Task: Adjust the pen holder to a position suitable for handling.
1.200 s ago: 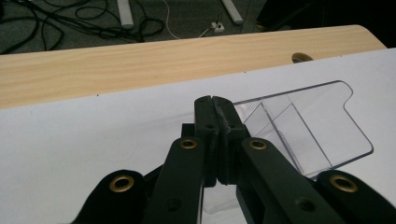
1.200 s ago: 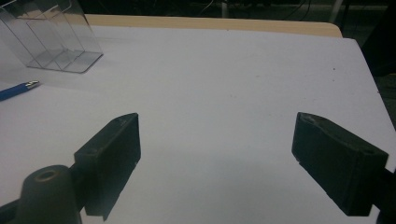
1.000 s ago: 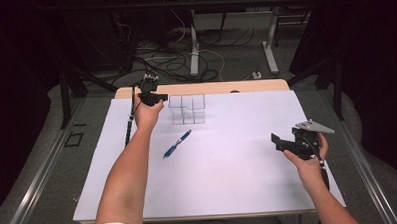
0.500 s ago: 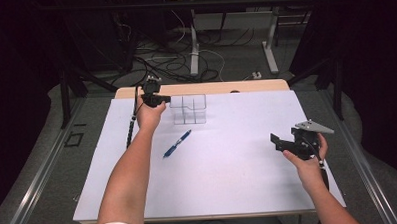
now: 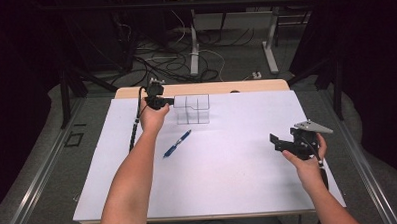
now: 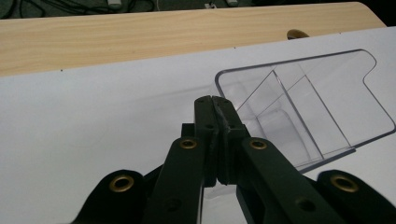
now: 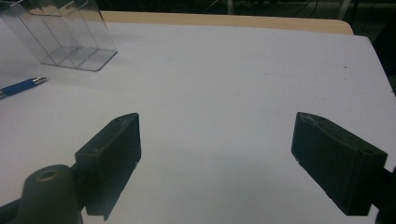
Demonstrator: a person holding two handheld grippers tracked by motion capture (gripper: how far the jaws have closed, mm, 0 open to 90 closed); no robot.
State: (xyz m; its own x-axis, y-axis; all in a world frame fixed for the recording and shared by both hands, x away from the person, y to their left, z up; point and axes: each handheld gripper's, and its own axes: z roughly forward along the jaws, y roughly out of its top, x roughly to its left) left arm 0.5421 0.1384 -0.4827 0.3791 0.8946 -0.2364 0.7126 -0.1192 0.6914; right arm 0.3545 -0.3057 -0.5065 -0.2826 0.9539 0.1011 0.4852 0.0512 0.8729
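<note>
Left gripper (image 5: 167, 100) sits at the far-left of the white sheet (image 5: 229, 191), raised, right at the left wall of the clear acrylic organizer (image 5: 192, 109); in the left gripper view the jaws are pressed together at the organizer's near wall (image 6: 299, 107), which seems pinched between the tips, though the clear edge is hard to make out; organizer has internal dividers and a notched top edge, stands on the sheet near the wooden table edge (image 5: 245, 86).

Right gripper (image 5: 282, 143) is held above the right side of the sheet, well apart from the organizer, grey three-cornered plate on top; right gripper view has both jaws spread wide over bare sheet, nothing between them.

Blue pen (image 5: 177, 144) lies on the sheet, diagonal, just in front of the organizer, between the person's left forearm (image 5: 131, 179) and the sheet's middle; touching nothing else; its tip end also shows at the left edge of the right gripper view (image 7: 21, 87).
</note>
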